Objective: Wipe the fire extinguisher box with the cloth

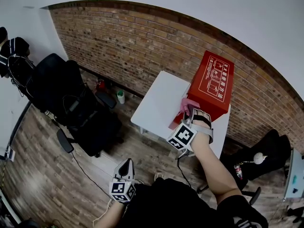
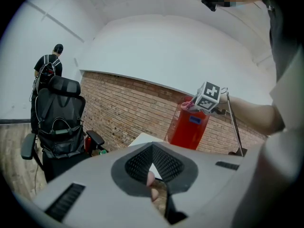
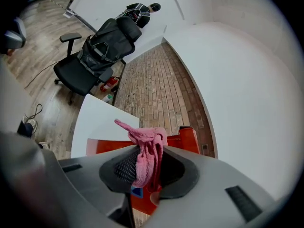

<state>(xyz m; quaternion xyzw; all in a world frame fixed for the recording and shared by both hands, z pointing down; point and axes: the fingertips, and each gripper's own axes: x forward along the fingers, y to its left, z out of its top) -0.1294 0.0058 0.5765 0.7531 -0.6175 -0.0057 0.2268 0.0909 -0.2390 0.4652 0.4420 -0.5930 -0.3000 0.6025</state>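
The red fire extinguisher box (image 1: pixel 211 87) stands on a small white table (image 1: pixel 156 106) by the brick wall. My right gripper (image 1: pixel 189 109) is shut on a pink cloth (image 1: pixel 186 103) and holds it at the box's near lower side. In the right gripper view the cloth (image 3: pixel 147 156) hangs bunched between the jaws, with the box (image 3: pixel 187 139) just behind it. My left gripper (image 1: pixel 125 166) is low, close to my body and above the wooden floor, away from the table. Its jaws stand together with nothing held. From the left gripper view the box (image 2: pixel 189 127) is far ahead.
A black office chair (image 1: pixel 71 103) loaded with bags stands left of the table. A small bottle (image 1: pixel 121 97) sits on the floor by the brick wall (image 1: pixel 142 42). Another dark chair (image 1: pixel 266 156) is at the right. A person (image 2: pixel 47 68) stands far off on the left.
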